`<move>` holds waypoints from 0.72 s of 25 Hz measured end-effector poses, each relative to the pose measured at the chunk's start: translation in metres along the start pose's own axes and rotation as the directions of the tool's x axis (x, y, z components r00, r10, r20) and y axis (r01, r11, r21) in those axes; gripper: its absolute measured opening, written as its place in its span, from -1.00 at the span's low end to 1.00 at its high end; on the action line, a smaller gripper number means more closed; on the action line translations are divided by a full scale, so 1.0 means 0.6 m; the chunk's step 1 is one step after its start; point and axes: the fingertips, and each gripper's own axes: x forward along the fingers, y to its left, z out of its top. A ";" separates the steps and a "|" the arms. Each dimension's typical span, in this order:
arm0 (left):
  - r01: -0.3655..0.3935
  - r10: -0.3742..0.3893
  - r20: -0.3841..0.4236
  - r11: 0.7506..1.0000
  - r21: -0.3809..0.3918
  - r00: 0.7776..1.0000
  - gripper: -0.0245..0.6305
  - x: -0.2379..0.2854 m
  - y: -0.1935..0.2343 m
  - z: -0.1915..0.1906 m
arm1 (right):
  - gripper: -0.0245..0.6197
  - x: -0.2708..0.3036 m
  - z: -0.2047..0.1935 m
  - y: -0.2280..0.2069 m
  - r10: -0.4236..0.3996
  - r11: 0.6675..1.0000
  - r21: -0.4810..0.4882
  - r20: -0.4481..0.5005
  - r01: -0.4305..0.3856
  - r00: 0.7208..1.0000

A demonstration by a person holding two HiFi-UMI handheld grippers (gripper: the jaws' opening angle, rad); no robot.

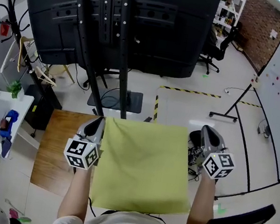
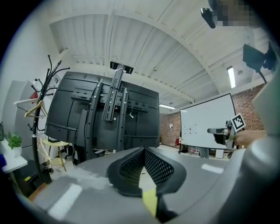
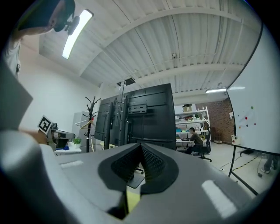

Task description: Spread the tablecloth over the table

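Head view: the yellow-green square fabric tablecloth (image 1: pixel 142 166) hangs stretched flat in the air between the left gripper (image 1: pixel 98 123) and the right gripper (image 1: pixel 208 132), one far corner each. It is above the brown wooden table (image 1: pixel 59 144), which shows only at its left, so I judge it opened out but not yet laid or smoothed. Left gripper view: jaws pinched together on a thin yellow edge of the cloth; right gripper view: same, jaws tight on a yellow sliver.

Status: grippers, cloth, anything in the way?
Jaws shut: left gripper and right gripper each pinch a tablecloth corner. It hangs spread above the wooden table, not yet laid. Black screen stand just beyond the far edge.
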 end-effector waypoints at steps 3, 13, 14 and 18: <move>-0.004 0.004 0.009 1.000 -0.002 1.000 -0.93 -0.004 0.003 0.004 | -0.90 0.001 0.000 0.005 0.003 1.000 -0.004 -0.004 -0.003 1.000; 0.016 -0.016 0.013 1.000 -0.002 1.000 -0.93 0.002 -0.002 0.008 | -0.90 0.000 -0.003 0.017 0.011 1.000 -0.011 -0.011 -0.011 1.000; 0.018 -0.018 0.013 1.000 -0.002 1.000 -0.92 0.003 -0.003 0.008 | -0.90 -0.001 -0.003 0.017 0.011 1.000 -0.011 -0.011 -0.011 1.000; 0.031 -0.031 0.012 1.000 0.000 0.999 -0.92 0.004 -0.009 0.007 | -0.90 -0.004 -0.006 0.018 0.004 1.000 -0.015 -0.012 -0.005 1.000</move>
